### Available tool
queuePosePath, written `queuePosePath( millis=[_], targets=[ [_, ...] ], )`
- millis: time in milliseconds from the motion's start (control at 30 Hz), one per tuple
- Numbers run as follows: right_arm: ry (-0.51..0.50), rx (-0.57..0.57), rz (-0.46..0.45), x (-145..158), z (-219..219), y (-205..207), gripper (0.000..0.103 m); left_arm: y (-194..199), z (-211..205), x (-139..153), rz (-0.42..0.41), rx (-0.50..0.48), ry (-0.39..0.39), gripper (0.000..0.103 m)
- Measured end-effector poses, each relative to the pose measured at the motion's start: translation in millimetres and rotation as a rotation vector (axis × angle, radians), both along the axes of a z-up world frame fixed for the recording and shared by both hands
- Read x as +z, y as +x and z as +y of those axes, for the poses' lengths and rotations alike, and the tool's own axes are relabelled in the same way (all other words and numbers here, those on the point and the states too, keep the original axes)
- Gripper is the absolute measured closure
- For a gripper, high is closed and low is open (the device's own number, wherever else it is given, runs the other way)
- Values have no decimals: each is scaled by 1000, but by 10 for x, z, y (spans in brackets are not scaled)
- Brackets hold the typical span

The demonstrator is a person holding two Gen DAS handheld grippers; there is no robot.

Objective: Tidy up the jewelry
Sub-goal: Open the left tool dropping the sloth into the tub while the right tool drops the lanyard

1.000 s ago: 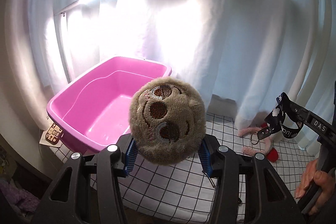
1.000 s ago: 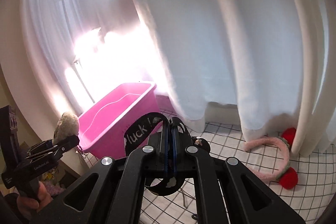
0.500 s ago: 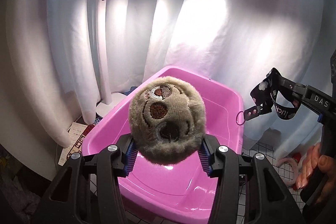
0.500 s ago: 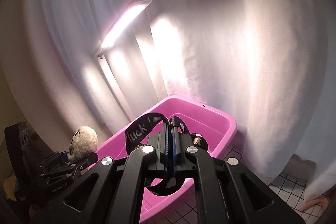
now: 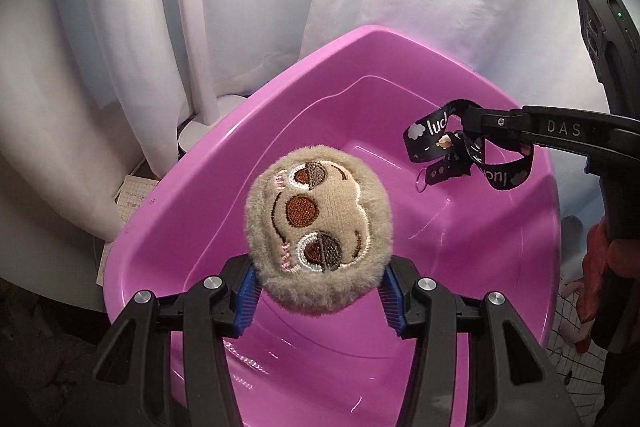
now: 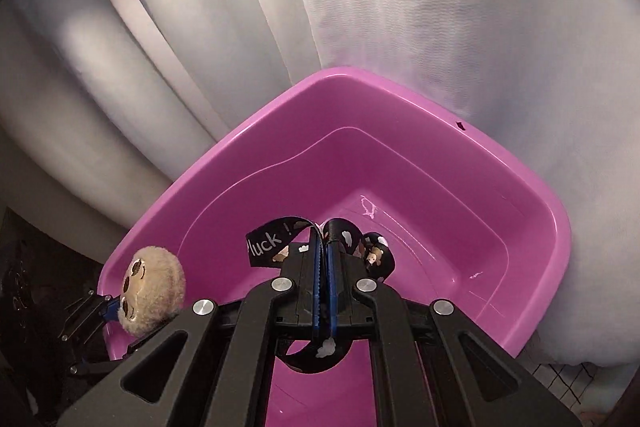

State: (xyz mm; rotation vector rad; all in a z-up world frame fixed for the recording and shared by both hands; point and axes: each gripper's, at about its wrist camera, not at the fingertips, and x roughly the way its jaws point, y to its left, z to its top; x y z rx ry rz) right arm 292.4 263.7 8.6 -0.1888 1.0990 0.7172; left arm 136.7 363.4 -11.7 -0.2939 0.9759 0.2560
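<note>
Tub [image 5: 360, 55] is sitting empty — nothing deposited yet. Left gripper [image 5: 320, 293] fingers are pinching the plush sloth charm [image 5: 318, 227]; right gripper [image 6: 323, 267] fingers are pressing together on the black strap [image 6: 268, 241] — both awaiting release.

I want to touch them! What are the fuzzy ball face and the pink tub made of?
The fuzzy ball face looks like soft plush fabric: shaggy tan pile, stitched eyes. The pink tub looks like hard glossy plastic: smooth moulded walls with shiny highlights.
</note>
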Motion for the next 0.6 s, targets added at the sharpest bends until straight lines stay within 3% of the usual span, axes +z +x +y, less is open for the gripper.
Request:
queuePosePath(
  millis=[200,333,367,433,467,600],
  targets=[
    [-106,-1,75,-247,115,120,99,83,45,-150,66,-11,-17,52],
    [-125,-5,91,-311,157,177,99,102,67,-159,78,-14,-32,48],
    [-130,-6,92,-315,147,178,93,98,69,-156,80,-14,-29,46],
    [-134,-10,83,-302,135,160,66,93,56,-144,82,-19,-24,39],
    [-128,-10,81,-292,134,164,48,86,49,-135,81,-22,-20,33],
    [-124,-15,74,-260,117,180,44,60,18,-110,83,-27,-2,21]
  ],
)
